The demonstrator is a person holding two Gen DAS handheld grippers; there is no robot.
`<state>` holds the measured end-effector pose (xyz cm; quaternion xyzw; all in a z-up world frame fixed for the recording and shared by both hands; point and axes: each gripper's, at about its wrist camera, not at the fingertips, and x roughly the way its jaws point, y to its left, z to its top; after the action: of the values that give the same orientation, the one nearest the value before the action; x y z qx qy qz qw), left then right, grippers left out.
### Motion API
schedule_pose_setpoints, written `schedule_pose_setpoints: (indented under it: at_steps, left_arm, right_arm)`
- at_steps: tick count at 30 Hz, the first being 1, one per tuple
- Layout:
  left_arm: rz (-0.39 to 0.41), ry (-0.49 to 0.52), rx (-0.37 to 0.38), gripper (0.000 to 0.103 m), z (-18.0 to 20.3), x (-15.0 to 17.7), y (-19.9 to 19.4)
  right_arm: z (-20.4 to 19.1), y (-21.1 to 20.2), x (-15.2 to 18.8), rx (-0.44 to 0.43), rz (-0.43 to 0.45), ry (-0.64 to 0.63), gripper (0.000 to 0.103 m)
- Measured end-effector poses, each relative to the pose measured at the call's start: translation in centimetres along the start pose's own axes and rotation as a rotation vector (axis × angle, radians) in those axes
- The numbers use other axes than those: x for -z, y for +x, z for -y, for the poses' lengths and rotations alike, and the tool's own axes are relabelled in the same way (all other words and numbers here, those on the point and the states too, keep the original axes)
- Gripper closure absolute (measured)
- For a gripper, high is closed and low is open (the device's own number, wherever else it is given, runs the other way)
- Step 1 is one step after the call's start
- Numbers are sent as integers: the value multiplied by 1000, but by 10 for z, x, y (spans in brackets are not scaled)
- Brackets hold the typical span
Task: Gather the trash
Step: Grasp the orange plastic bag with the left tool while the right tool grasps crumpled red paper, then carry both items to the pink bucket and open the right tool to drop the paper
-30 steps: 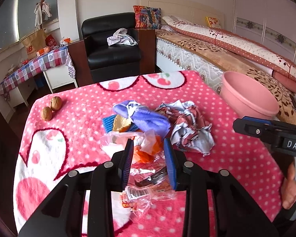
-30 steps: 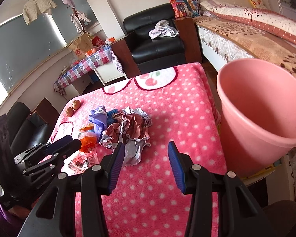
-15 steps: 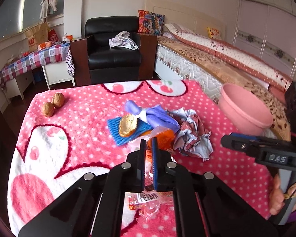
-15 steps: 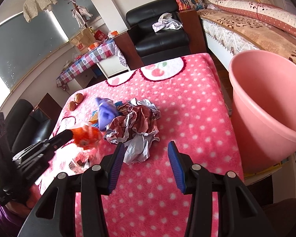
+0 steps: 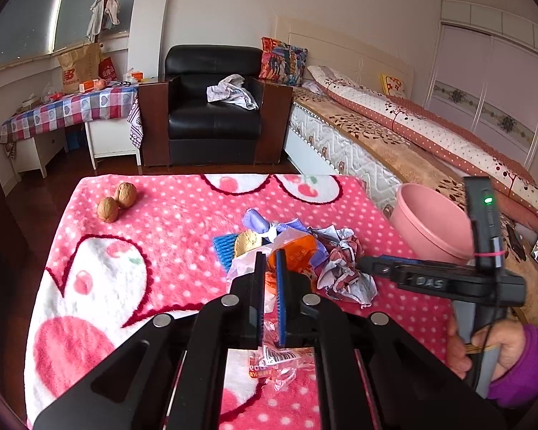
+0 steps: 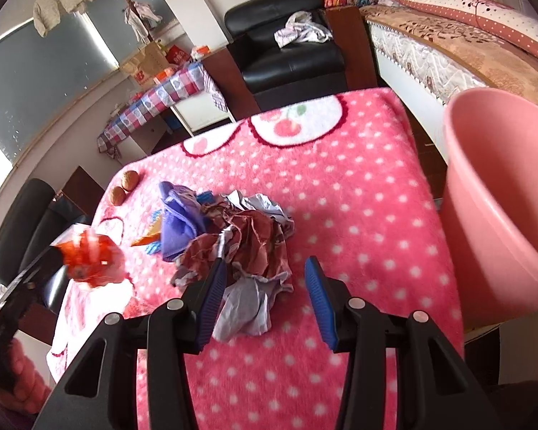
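Note:
My left gripper [image 5: 269, 261] is shut on an orange plastic wrapper [image 5: 297, 256] and holds it above the pink blanket; the wrapper also shows in the right wrist view [image 6: 93, 259]. My right gripper [image 6: 263, 301] is open, low over a crumpled paper ball [image 6: 247, 240], with its left finger touching the paper. A purple cloth [image 6: 179, 222], a blue scrap [image 5: 224, 249] and a clear wrapper [image 5: 276, 362] lie on the blanket. A pink bin [image 6: 502, 200] stands at the table's right edge.
Two walnuts [image 5: 116, 200] lie at the far left of the blanket [image 5: 161, 236]. A black armchair [image 5: 215, 114] and a bed [image 5: 394, 136] stand behind the table. A checkered side table [image 5: 68, 111] is at the far left.
My left gripper shut on the orange wrapper and lifted it off the pile. My right gripper moved down and forward onto the crumpled paper, still open.

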<state>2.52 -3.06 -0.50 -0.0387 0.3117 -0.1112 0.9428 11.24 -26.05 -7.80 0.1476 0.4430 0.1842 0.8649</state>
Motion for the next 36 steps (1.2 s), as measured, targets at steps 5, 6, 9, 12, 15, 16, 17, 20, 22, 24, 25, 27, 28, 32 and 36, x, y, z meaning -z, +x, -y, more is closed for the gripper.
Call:
schedule_pose_setpoints:
  at_steps: [5,6,9,12,15,16,17,20,22,24,25,27,28,32,36]
  left_arm:
    - [1,-10,-4,98,-4,-1,0]
    - [2,-13,-6,98,-4,-1,0]
    - [4,-21,-7,98,-5,-2,-1]
    - [11,-21,-7,98,-3,-4,-3]
    - [20,-24,-8,98,-2,-6,-5]
    - [23,-25,-8,98,-1,-6,-6]
    - [26,-25,-8,98,0,-7,-8]
    - [35,-21,-7,98,3,-9,-11]
    - [43,-21,-5,98,6,-12,-14]
    - [51,-22,1,98,10,-14,-16]
    - [55,-22,4,98,12,-15,-17]
    - [61,-21,13,98,17,-18,-18]
    - [64,-19,19,98,20,-20,-18]
    - [77,-6,41,98,35,-27,-20]
    - [82,2,77,98,53,-36,-16]
  right_arm:
    - [-4,4,4,-14,-10,-14,79]
    - [-5,3,5,-13,-5,-19,84]
    - [-7,-7,9,-22,22,-28,86]
    - [-8,-18,12,-29,44,-39,88]
    - [-9,-32,13,-33,70,-45,88]
    - [-9,-39,14,-37,85,-45,88]
    - [-9,-43,14,-39,95,-44,88]
    - [-6,-60,13,-42,131,-43,88]
    - [-5,-71,11,-36,159,-43,88]
    - [-2,-83,10,-32,189,-37,88]
    - [-1,-88,9,-31,202,-33,88]
    - [2,-97,7,-26,222,-30,88]
    - [4,-100,6,-22,230,-29,88]
    - [11,-116,6,-6,271,-21,88]
    - [20,-129,7,16,301,-7,88]
